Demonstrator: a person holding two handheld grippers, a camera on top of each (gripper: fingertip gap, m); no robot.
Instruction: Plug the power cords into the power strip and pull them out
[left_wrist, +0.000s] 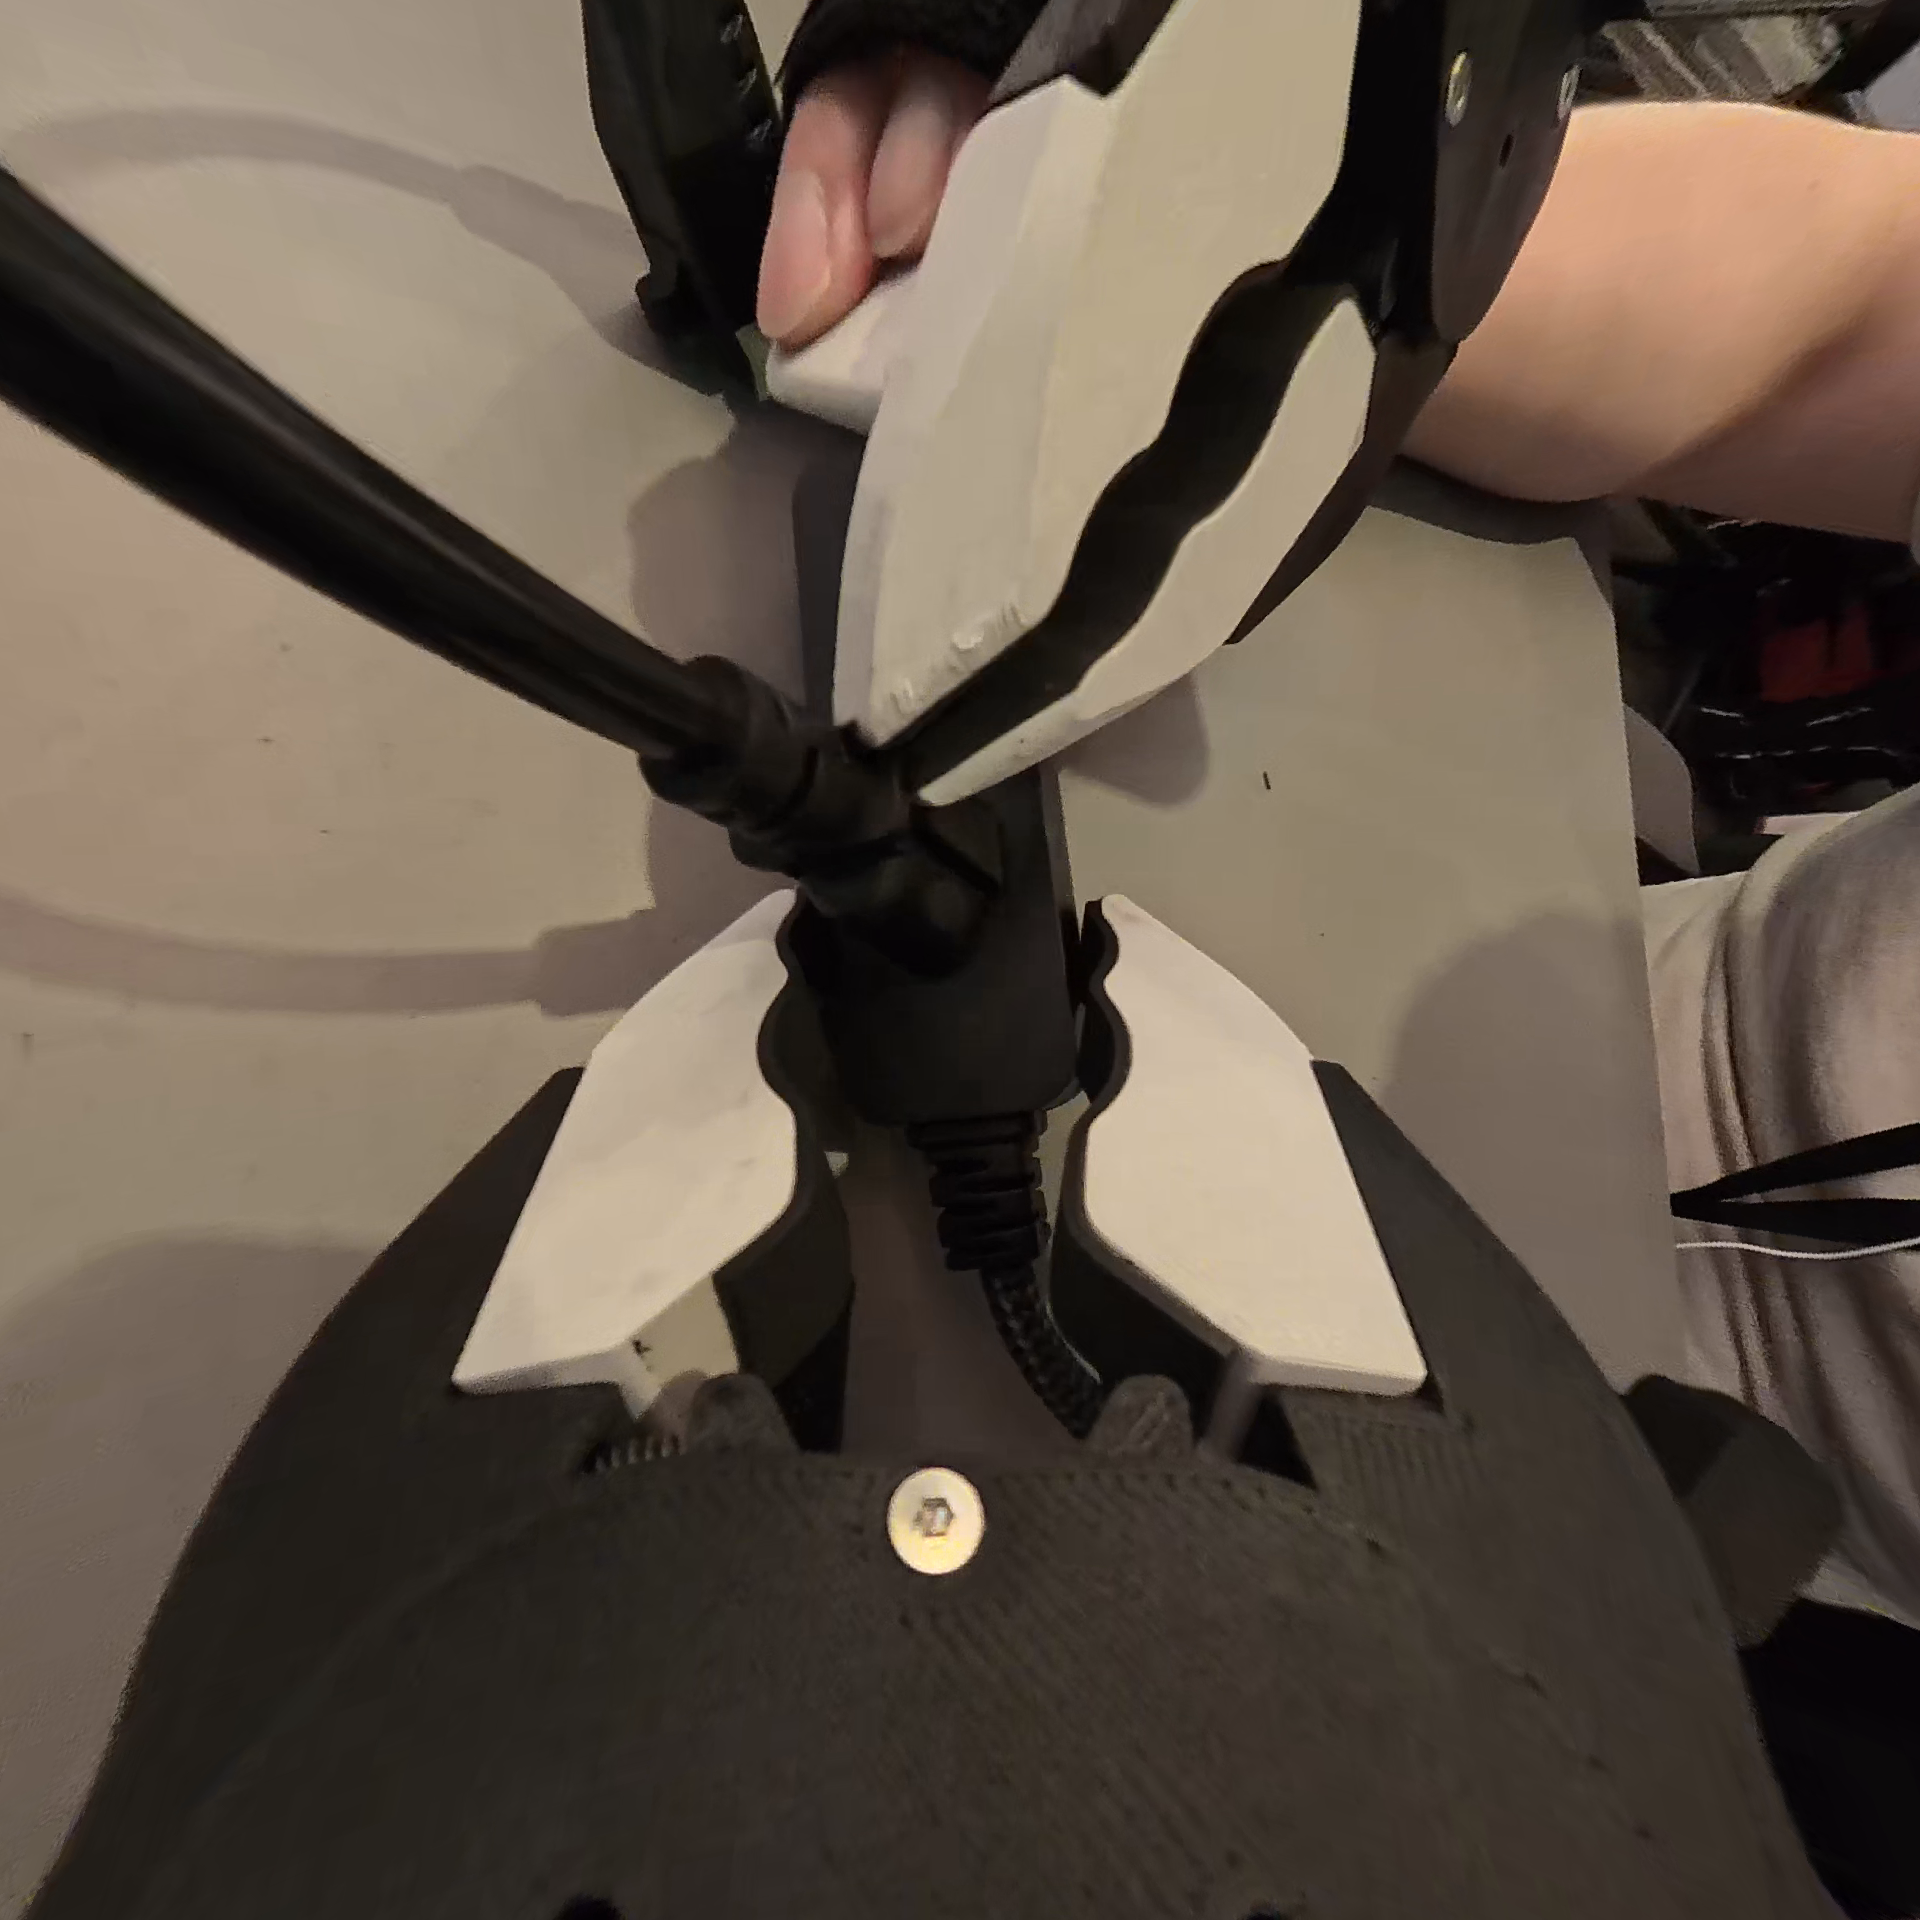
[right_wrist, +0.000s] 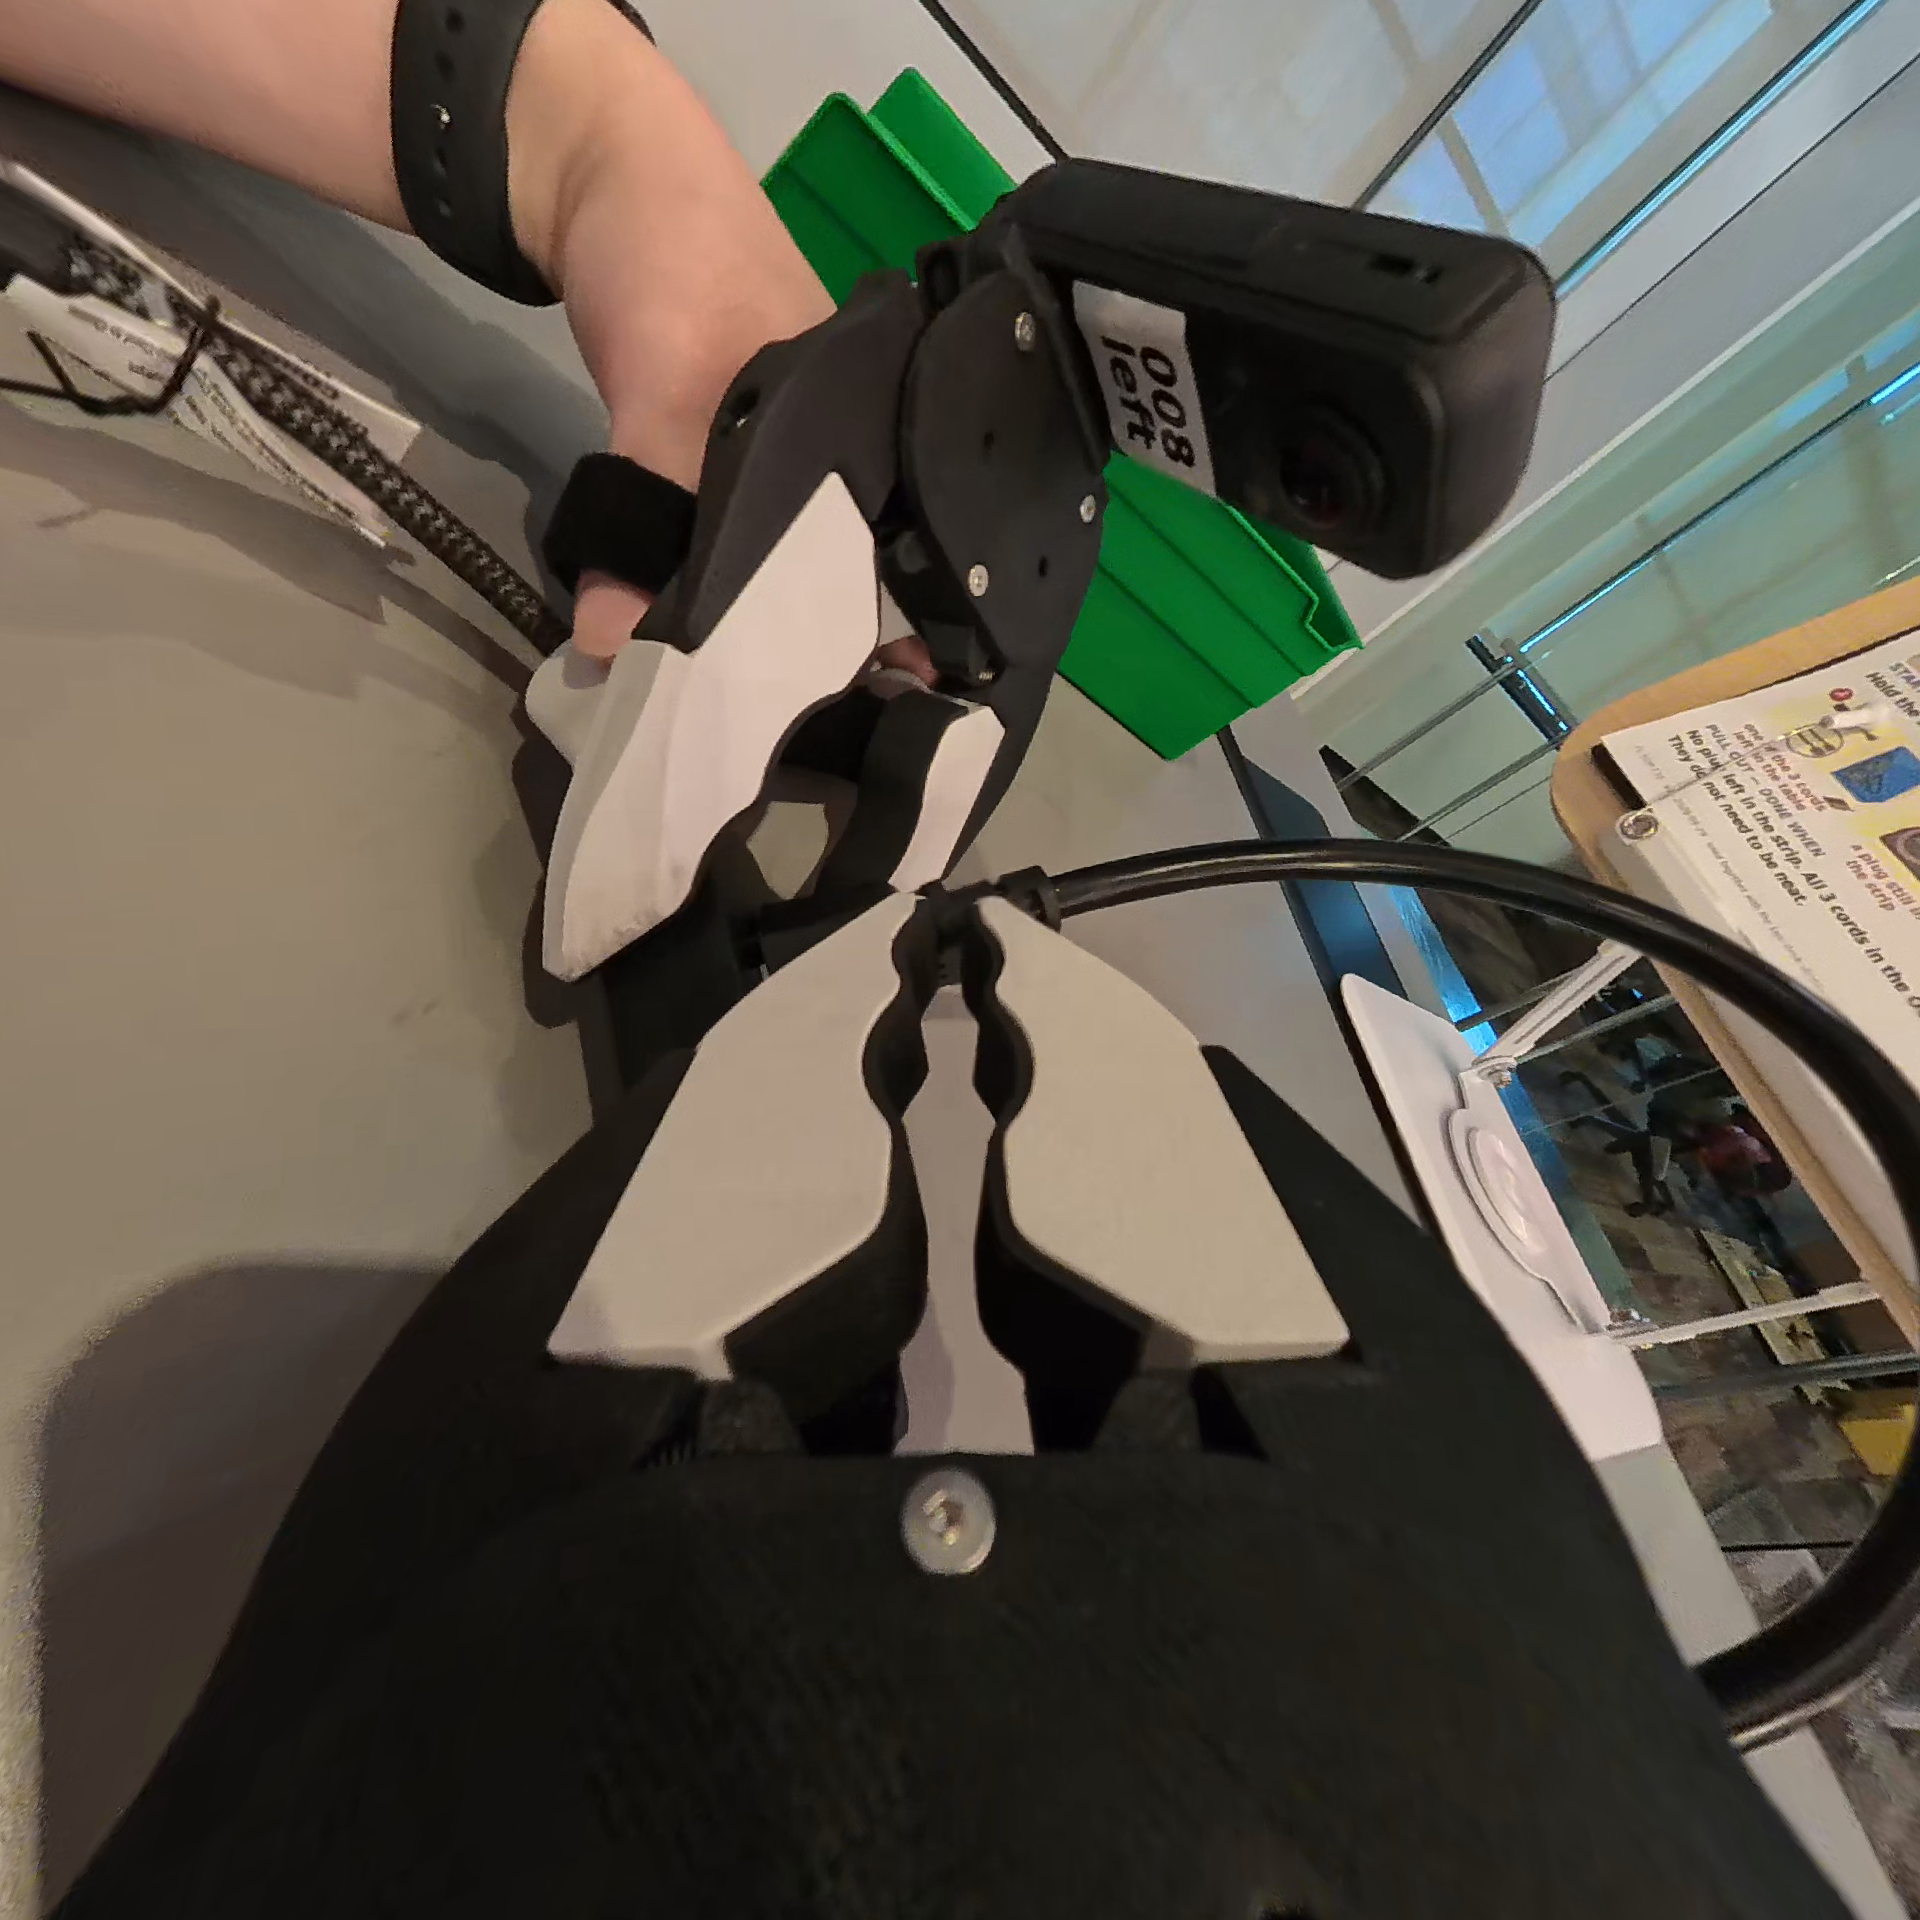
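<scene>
In the left wrist view my left gripper (left_wrist: 935, 935) is shut on the end of a black power strip (left_wrist: 935, 1049), which lies on the grey table (left_wrist: 312, 987). The strip's braided cord (left_wrist: 1029, 1309) runs back between my fingers. My right gripper (left_wrist: 904, 764) comes in from above, shut on the black plug (left_wrist: 883, 883) of a smooth black power cord (left_wrist: 312, 499), right at the strip. In the right wrist view my right gripper (right_wrist: 940, 920) pinches the plug's neck (right_wrist: 945, 935). The cord (right_wrist: 1558, 894) loops off right. The left gripper (right_wrist: 748, 883) is just beyond it.
A green bin (right_wrist: 1174, 603) lies behind the left gripper. Paper sheets (right_wrist: 208, 395) and the braided cord (right_wrist: 343, 447) lie at the left. A wooden board with an instruction sheet (right_wrist: 1766, 810) and a white stand (right_wrist: 1475, 1195) are past the table's right edge.
</scene>
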